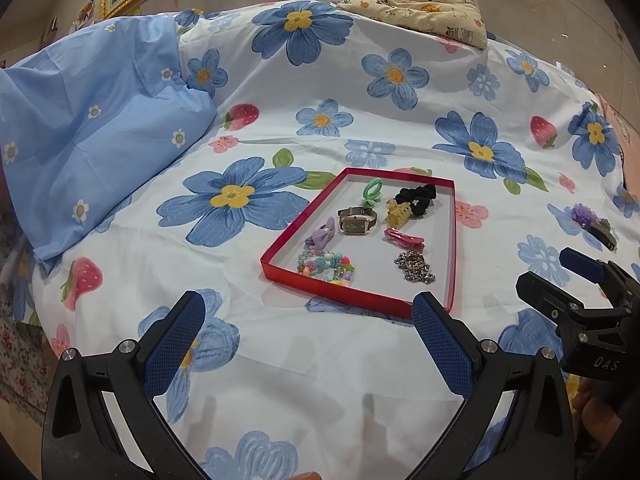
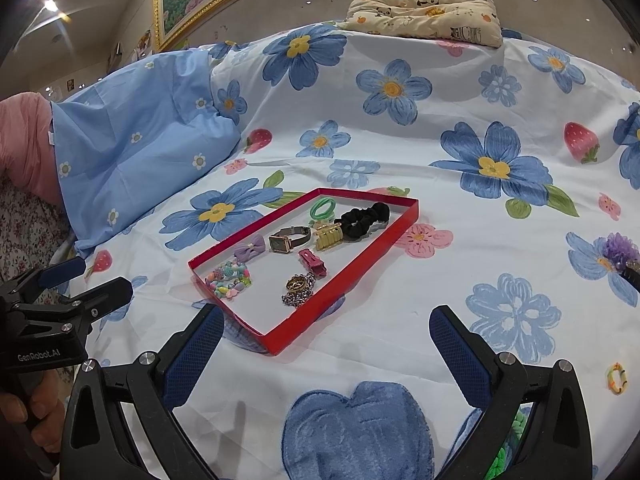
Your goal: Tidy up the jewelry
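A shallow red tray (image 1: pixel 280 249) with thin upright walls lies flat on the bed (image 1: pixel 360 380), whose cotton sheet is white with large blue flowers and strawberries and only lightly creased. Broad open sheet runs between the tray's near rim and both tools, and more lies to its right. The left tool (image 1: pixel 308 342) stands with its two blue, cross-hatched pads wide apart and nothing between them, hovering short of the tray's near edge; the right tool (image 2: pixel 326 350) is likewise spread wide and empty, its left pad close above the tray's near corner. Inside the tray, pieces lie apart from the walls: a green hair tie (image 2: pixel 322 207) and a black ruffled scrunchie (image 2: pixel 365 220) at the far end, a ribbed yellow claw clip (image 2: pixel 329 238) touching the scrunchie, a square-faced watch (image 2: pixel 289 240) on a mesh band, a lilac fabric bow (image 2: pixel 250 247), a glossy pink clip (image 2: pixel 313 263), a pastel beaded bracelet (image 2: pixel 229 281) near the left wall, and a knotted metallic chain (image 2: pixel 299 289) toward the near right. Outside it, well to the right, rest a purple frilly hair clip (image 2: pixel 621 250) and a small yellow-orange braided ring (image 2: pixel 616 378). A blue folded quilt (image 1: pixel 100 120) rises along the left, and a cream panda-print pillow (image 1: pixel 420 4) sits at the far edge.
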Demonstrator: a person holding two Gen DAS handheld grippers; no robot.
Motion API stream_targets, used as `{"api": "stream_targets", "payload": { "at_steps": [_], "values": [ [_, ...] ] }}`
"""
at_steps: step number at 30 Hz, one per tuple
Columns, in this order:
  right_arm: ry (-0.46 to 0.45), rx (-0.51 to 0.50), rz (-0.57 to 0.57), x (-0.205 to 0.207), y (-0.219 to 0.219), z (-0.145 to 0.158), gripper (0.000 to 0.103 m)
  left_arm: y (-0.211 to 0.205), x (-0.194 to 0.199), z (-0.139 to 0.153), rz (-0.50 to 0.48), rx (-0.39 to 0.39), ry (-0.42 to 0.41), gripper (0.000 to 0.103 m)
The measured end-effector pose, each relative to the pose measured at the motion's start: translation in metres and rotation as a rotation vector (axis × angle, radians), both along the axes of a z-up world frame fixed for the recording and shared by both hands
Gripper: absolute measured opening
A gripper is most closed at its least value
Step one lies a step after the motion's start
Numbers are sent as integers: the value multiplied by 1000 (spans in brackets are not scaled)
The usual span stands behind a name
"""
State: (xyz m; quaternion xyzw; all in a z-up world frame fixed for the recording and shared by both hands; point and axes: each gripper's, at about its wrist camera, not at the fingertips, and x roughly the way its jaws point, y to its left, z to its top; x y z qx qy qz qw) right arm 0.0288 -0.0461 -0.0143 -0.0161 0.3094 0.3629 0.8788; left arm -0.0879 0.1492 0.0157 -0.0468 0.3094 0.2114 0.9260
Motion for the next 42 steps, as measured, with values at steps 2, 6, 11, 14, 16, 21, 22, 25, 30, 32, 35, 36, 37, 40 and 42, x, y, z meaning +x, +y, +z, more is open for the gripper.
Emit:
{"api": "stream_targets", "payload": {
  "at_steps": [2,6,11,14,16,21,22,25,30,32,35,36,37,40,42],
  "values": [
    [0,0,2,0,1,1,103,-1,0,0,2,3,1,103],
    [0,-3,7,0,2,1,103,-1,0,1,-1,-2,1,103],
    [0,-3,6,0,2,1,103,0,3,0,0,2,6,103],
    [1,-2,5,0,3,1,103,1,5,-1,8,7,8,103],
    [1,-3,6,0,3,1,103,2,6,-2,11,7,10,103],
    [0,-2,7,0,3,2,103,2,8,-4,9,21,14,103],
    [0,-2,7,0,3,2,103,2,8,-4,8,22,14,103],
    [-2,-5,10,0,4,1,103,2,8,-5,3,21,14,103],
    [2,-12,14,2,5,-2,103,2,10,-7,7,19,19,103],
    [3,-14,17,3,5,-2,103,4,12,-8,6,16,21,103],
    [5,-15,19,4,5,-3,103,5,13,-9,7,15,23,103],
    [6,-15,20,4,5,-3,103,5,13,-9,6,13,23,103],
    [6,-16,19,4,6,-3,103,5,13,-9,6,13,23,103],
    [9,-17,23,5,6,-4,103,5,13,-9,5,16,23,103],
    [11,-18,24,6,6,-5,103,5,13,-9,5,16,24,103]
  ]
}}
